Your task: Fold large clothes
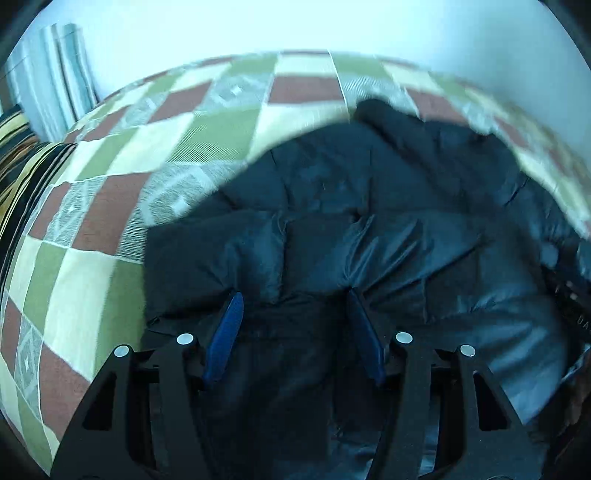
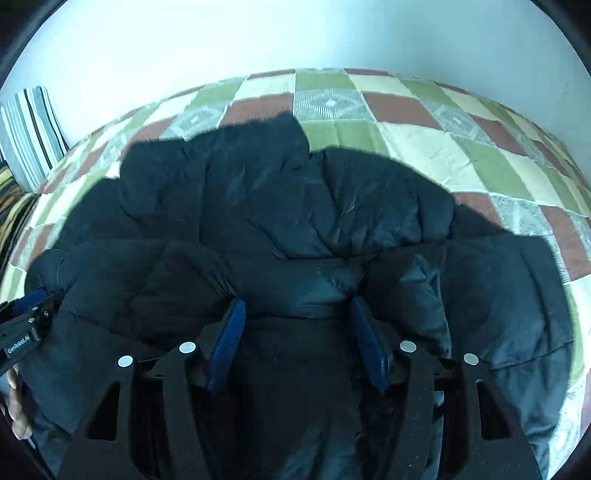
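Both pairs of jaws stand wide apart, with a thick fold of dark fabric bulging between the blue pads. The left gripper (image 1: 293, 295) has the near edge of the dark puffer jacket (image 1: 369, 206) gathered between its fingers (image 1: 227, 332), the cloth puckering at both tips; whether the pads actually press on it or merely straddle it cannot be told. The right gripper (image 2: 297, 304) sits the same way on the jacket (image 2: 280, 206), a band-like hem running across between its fingers (image 2: 229, 339) and creases fanning out from the tips.

The jacket lies spread over a patchwork bedspread (image 1: 207, 129) of green, cream, brick-red and grey squares, its bulk toward the near side and its dark edge reaching toward the far side of the bed. In the right wrist view the bedspread (image 2: 436, 147) shows beyond and to the right of the jacket, and the left gripper appears at the left edge, with a hand (image 2: 16, 402) just below it. A striped pillow (image 2: 31, 129) leans against the pale wall (image 2: 295, 33) at the far left. The left wrist view is blurred.
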A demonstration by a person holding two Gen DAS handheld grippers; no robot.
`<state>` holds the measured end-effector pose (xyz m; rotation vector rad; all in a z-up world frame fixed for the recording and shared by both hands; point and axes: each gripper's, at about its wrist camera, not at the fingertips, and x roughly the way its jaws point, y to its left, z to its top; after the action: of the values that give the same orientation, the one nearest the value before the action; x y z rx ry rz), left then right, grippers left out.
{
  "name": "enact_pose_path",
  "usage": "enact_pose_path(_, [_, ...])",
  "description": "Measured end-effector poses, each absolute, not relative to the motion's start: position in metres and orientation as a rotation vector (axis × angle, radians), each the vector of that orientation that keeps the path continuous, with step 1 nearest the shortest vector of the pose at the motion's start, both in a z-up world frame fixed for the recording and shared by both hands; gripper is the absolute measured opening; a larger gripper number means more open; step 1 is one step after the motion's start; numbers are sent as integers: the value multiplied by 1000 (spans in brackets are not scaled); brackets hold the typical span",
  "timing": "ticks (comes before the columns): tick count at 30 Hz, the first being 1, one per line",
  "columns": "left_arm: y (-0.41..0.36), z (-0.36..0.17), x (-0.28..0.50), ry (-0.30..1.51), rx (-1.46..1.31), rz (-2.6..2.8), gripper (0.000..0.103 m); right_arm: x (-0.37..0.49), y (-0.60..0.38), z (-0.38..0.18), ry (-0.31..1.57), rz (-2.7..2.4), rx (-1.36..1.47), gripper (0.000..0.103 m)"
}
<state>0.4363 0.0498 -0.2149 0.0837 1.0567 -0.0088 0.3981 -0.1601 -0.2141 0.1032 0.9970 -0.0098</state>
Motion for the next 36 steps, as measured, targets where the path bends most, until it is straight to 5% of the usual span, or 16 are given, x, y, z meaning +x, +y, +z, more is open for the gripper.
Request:
enact_pose_path(10, [45, -169, 385, 930, 50, -7, 57, 356, -157, -171, 902, 17, 145, 59])
enact_pose_path(17, [21, -214, 393, 1038, 129, -45, 58, 358, -144, -208, 996, -9, 60, 67])
enact_pose_path(21, [33, -192, 382, 1024, 68, -84, 58, 343, -159, -183, 960, 33, 120, 67])
enact_pose_path(29, [124, -161, 260, 975, -46, -77, 73, 223, -247, -147, 927, -22, 155, 78])
enact_pose_path(36, [187, -176, 139, 1045, -123, -39, 75, 103, -330, -168, 1011, -124, 324, 78])
